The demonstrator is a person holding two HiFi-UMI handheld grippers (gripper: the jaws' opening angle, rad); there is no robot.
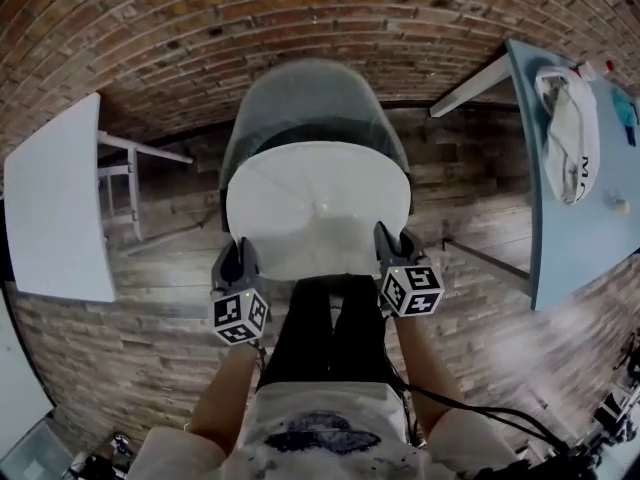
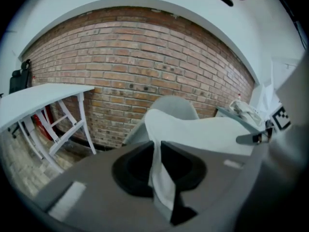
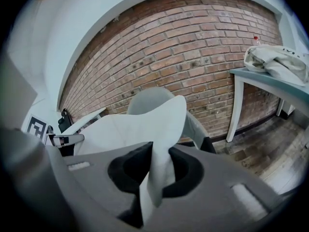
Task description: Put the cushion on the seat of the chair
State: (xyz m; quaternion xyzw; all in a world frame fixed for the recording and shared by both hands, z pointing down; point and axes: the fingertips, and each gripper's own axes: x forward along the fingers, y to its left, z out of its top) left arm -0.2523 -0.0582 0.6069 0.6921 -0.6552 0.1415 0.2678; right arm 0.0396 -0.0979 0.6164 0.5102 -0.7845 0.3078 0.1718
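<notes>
A round white cushion (image 1: 318,206) hangs flat over the seat of a pale grey shell chair (image 1: 312,103), covering most of it. My left gripper (image 1: 240,258) is shut on the cushion's near left edge, and my right gripper (image 1: 392,243) is shut on its near right edge. In the left gripper view the white cushion (image 2: 203,132) runs from between the jaws toward the chair back (image 2: 175,106). The right gripper view shows the cushion (image 3: 145,127) pinched the same way, with the chair (image 3: 150,98) behind it. Whether the cushion touches the seat is hidden.
A white table (image 1: 58,203) stands at the left. A blue-grey table (image 1: 575,198) at the right carries a white bag (image 1: 568,133) and small items. A brick wall (image 1: 300,8) runs behind the chair. The floor is wooden planks, and the person's legs are just before the chair.
</notes>
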